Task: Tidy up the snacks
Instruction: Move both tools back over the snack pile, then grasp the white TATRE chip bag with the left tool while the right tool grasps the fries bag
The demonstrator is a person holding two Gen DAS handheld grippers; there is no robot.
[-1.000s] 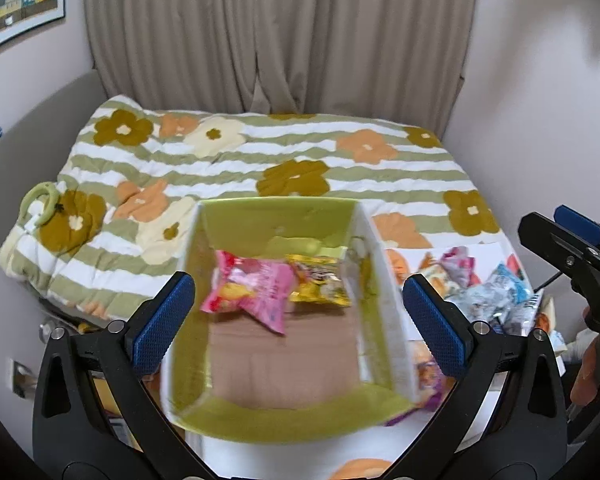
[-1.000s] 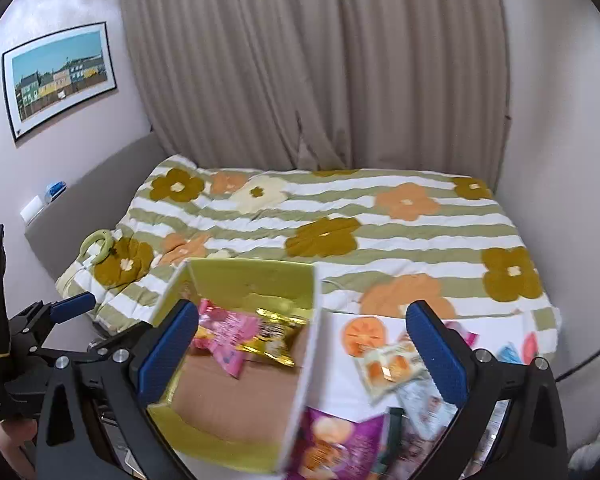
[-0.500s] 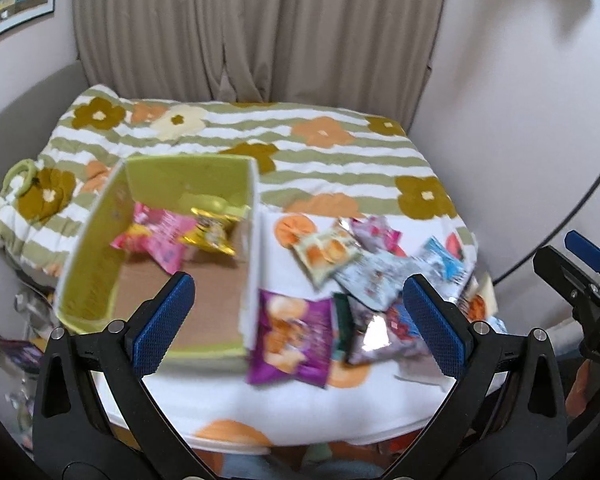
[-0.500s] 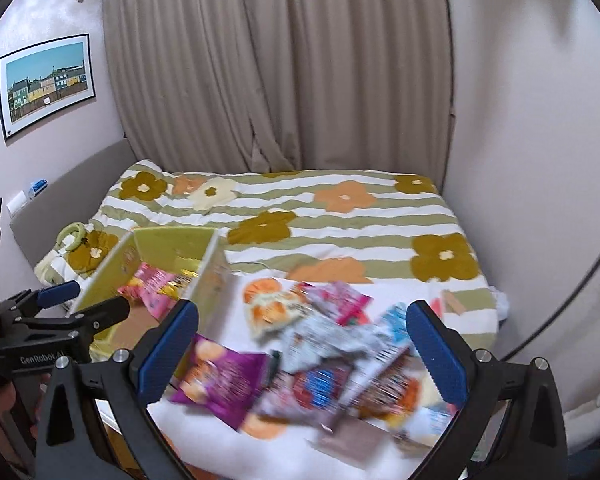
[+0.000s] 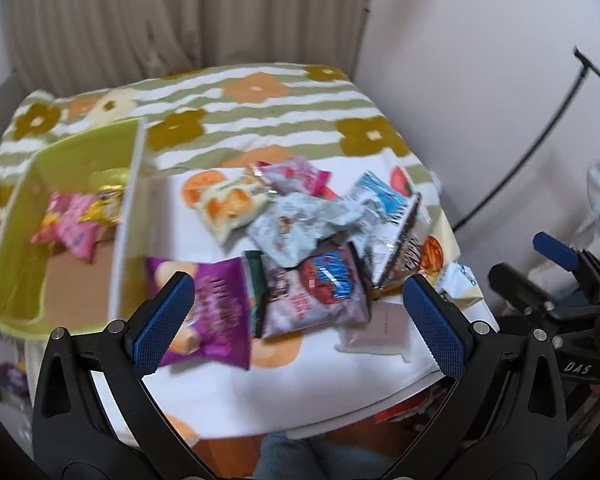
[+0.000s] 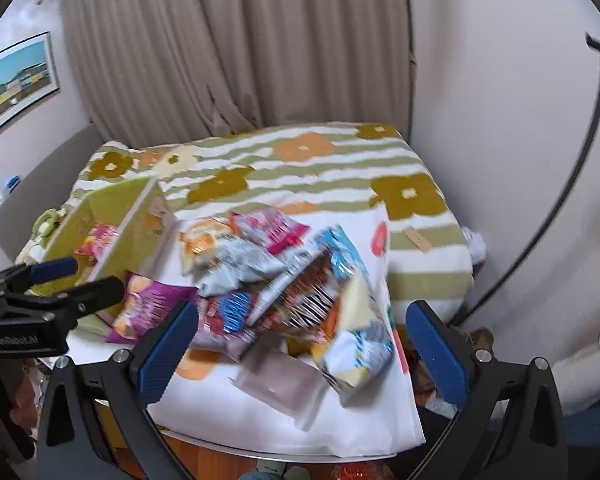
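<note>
Now both claws, left claw (image 5: 300, 312) and right claw (image 6: 302, 344), gape empty over the snack pile (image 5: 312, 240); next, pinch the purple packet (image 5: 216, 304) for the green box (image 5: 60, 160).

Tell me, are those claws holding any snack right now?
No. Both are open and empty: the left gripper and the right gripper hover over the snack pile, gripping nothing.

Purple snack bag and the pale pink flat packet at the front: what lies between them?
In the left wrist view, a dark green packet and a red-and-blue snack bag lie between purple snack bag and pink packet.
</note>
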